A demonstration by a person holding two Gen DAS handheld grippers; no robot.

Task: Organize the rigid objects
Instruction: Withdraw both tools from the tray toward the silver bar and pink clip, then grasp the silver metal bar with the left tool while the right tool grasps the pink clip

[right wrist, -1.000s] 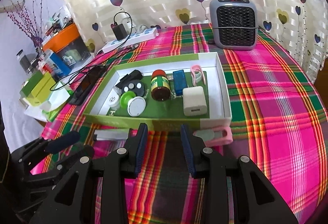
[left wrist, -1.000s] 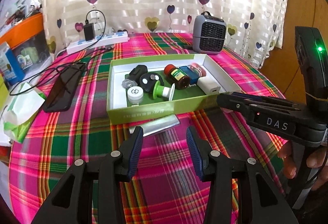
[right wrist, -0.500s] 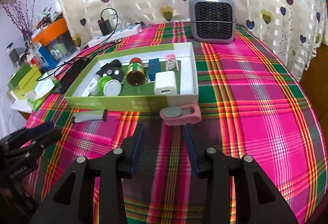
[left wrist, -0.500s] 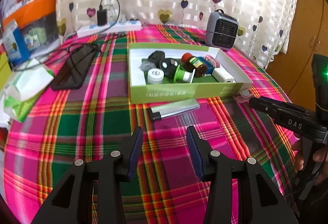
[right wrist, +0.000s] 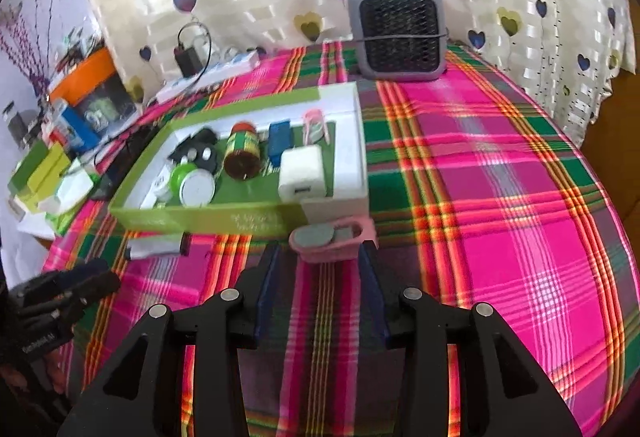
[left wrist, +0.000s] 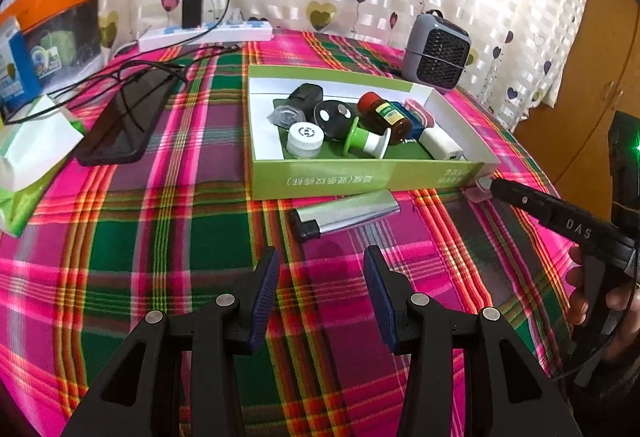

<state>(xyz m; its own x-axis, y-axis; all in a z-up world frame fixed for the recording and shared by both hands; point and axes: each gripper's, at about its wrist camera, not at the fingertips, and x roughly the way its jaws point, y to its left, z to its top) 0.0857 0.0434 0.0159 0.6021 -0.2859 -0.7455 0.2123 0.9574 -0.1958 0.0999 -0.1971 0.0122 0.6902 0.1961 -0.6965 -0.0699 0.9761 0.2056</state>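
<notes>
Pink plastic clip [right wrist: 332,239], a small clamp-shaped piece with a grey round pad at one end, looks to be the next rigid item to be put away. It lies flat on the plaid tablecloth [right wrist: 500,197], just outside the near right corner of the green-and-white box [right wrist: 352,173], touching or almost touching the box wall. It is probably light, stiff and smooth, so it may skid on the cloth; a hold across its narrow body, with the pads on the two long sides, seems safest. The right gripper [right wrist: 316,269] hovers low with its jaws apart, one tip on each side of the clip, neither pad pressing on it. A silver lighter with a black cap [left wrist: 345,213] lies along the front wall of the box, also outside it; it looks hard, slick and a little heavier, best pinched across its flat sides near the middle. The left gripper [left wrist: 320,277] waits just short of it, jaws spread and empty. Inside the box sit a white charger cube [right wrist: 301,173], a brown bottle with a red cap [right wrist: 241,153], a blue block, a green-and-white spool, a white jar and dark fobs. A grey mini heater [right wrist: 398,33] stands behind, near the heart-print curtain.
</notes>
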